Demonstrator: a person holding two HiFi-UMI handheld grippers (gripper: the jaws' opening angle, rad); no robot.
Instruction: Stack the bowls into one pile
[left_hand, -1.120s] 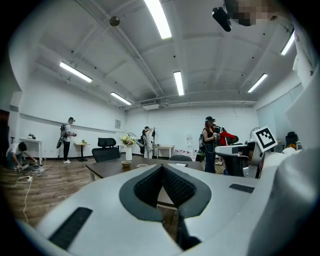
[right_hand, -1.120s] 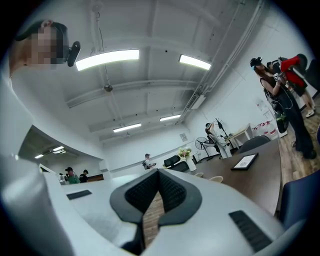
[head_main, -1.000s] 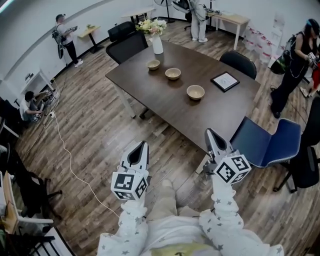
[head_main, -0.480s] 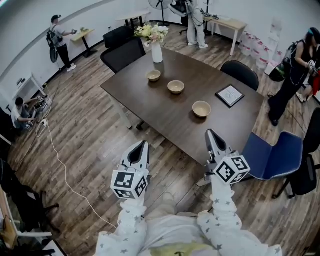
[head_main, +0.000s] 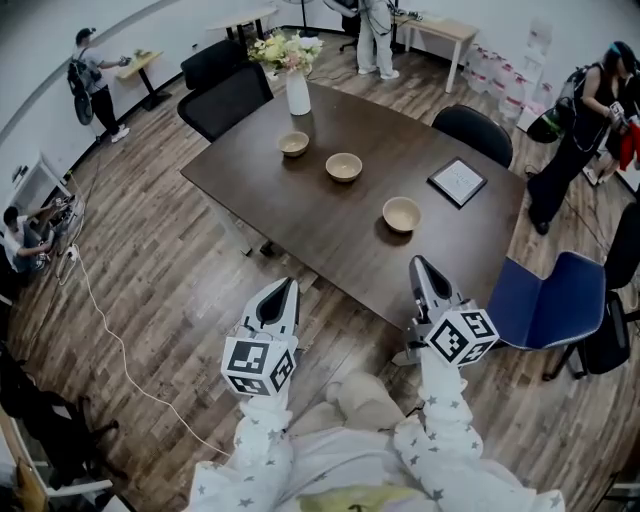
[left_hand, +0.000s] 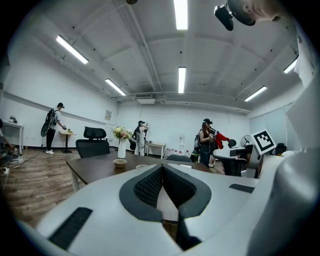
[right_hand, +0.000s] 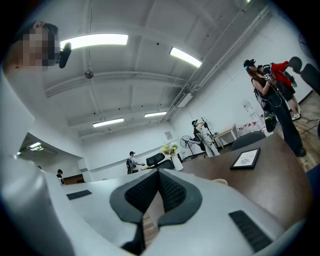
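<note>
Both grippers are held level over the wood floor (head_main: 150, 260), short of the desk (head_main: 250, 170). Left gripper (head_main: 287, 287): fingers clenched, tips together, nothing between them. Right gripper (head_main: 419, 263): same, clenched and empty, close to the desk's near corner. Three bowls sit well apart in a diagonal row on the desk, none stacked: far bowl (head_main: 294, 144) near the flower vase (head_main: 298, 92), middle bowl (head_main: 344, 166), near bowl (head_main: 402, 213) closest to the right gripper. Framed card (head_main: 457, 181) lies flat to the right of the row.
</note>
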